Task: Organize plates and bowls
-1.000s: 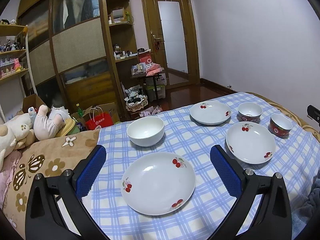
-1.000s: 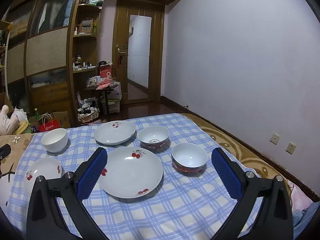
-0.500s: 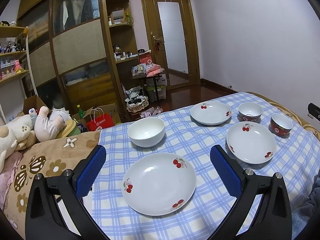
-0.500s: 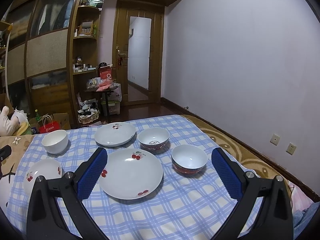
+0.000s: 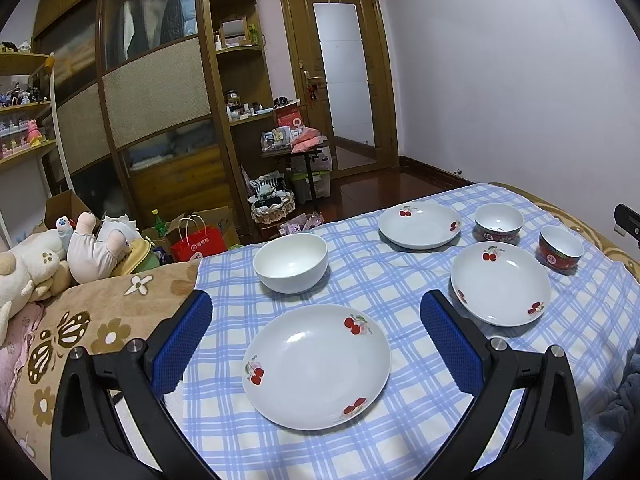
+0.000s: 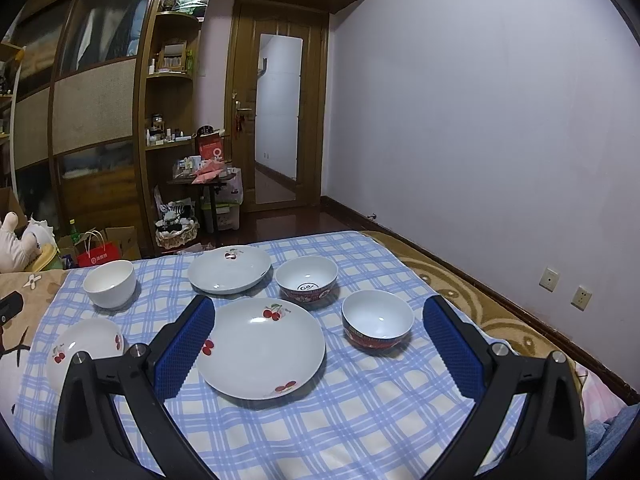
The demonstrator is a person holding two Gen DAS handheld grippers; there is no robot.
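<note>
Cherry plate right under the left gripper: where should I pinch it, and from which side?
Pinch the near rim of the cherry plate from above with the open left gripper. It lies flat on the checked cloth, so likely only its raised, sloping edge offers a grip.

Your left gripper (image 5: 316, 320) hangs wide apart over the near cherry plate (image 5: 316, 366), nothing between its pads. White bowl (image 5: 291, 262) sits just beyond, a strip of checked cloth (image 5: 376, 276) free between them. Right gripper (image 6: 316, 324) is also spread, its left pad over the middle cherry plate (image 6: 260, 348). Near red bowl (image 6: 377, 325) and far red bowl (image 6: 307, 278) crowd the plate's right and far edges. Far plate (image 6: 229, 269) nearly touches the far red bowl. Cloth in front of you lies bare.
</note>
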